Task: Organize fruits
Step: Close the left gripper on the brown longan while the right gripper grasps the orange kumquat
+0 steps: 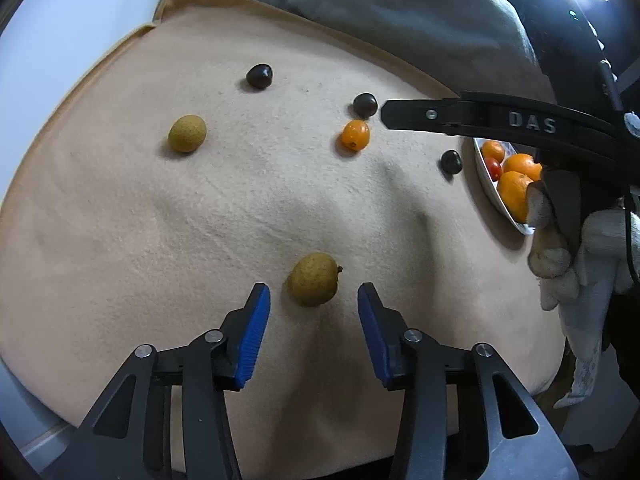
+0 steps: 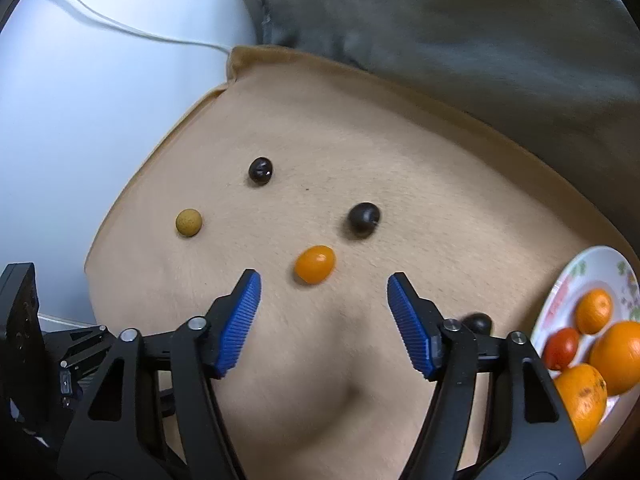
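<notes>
On the beige cloth (image 1: 140,220) the left gripper (image 1: 314,302) stands open over a brown-yellow round fruit (image 1: 313,284), which lies between the blue pads (image 1: 253,332) without touching them. The right gripper (image 2: 324,292) is open too, and a small orange oval fruit (image 2: 315,264) lies just beyond its tips, not held. Farther away lie a second yellow-brown fruit (image 2: 189,222) on the left and two dark fruits (image 2: 261,171) (image 2: 363,218); a third dark one (image 2: 477,323) is half hidden behind the right finger. At the right edge stands a white plate (image 2: 592,264) with oranges (image 2: 618,352) and a small red fruit (image 2: 562,347) (a gloved hand (image 1: 576,248) is seen from the left camera).
</notes>
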The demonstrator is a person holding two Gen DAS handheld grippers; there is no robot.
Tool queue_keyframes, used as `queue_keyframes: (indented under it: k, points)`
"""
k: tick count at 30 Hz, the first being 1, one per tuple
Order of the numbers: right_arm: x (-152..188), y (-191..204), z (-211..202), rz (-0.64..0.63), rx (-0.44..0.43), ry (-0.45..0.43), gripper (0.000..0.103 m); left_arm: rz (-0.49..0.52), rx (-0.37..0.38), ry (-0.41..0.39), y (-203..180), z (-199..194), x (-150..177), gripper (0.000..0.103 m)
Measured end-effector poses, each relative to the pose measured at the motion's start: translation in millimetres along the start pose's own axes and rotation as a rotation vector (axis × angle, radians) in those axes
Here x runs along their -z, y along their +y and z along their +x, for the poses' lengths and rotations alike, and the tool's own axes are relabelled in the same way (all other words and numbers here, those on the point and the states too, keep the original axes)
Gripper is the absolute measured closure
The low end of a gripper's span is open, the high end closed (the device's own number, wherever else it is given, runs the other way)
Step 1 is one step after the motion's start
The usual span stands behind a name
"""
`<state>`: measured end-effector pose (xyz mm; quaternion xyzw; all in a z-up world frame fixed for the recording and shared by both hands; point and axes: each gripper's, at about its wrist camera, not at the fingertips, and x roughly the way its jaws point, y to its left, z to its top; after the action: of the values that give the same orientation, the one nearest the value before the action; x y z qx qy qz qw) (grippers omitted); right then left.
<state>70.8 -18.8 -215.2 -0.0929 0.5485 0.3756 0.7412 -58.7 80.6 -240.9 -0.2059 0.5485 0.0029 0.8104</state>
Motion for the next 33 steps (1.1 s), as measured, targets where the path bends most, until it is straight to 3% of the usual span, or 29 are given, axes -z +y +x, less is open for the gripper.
queue_keyframes:
  k: [5,9,17,21,29,33]
  points:
    - [-5,5,15,-0.016,-0.003,0.021,0.036,-0.007,0.005,-0.002,2,2,-2,0.065]
    - [-6,8,27,-0.026,-0.007,0.051,0.05,-0.007,0.005,0.0,2,3,-3,0.065]
    - [-6,10,41,-0.035,0.006,0.07,0.051,0.004,0.004,0.009,-2,5,-4,0.069]
    - [-6,10,47,-0.041,0.014,0.09,0.058,0.003,0.001,0.015,-4,8,-3,0.071]
    - [-10,9,59,-0.045,0.032,0.109,0.06,-0.001,-0.007,0.022,-3,12,-6,0.079]
    - [-12,8,64,-0.064,0.028,0.116,0.068,0.001,-0.008,0.02,-5,13,-8,0.079]
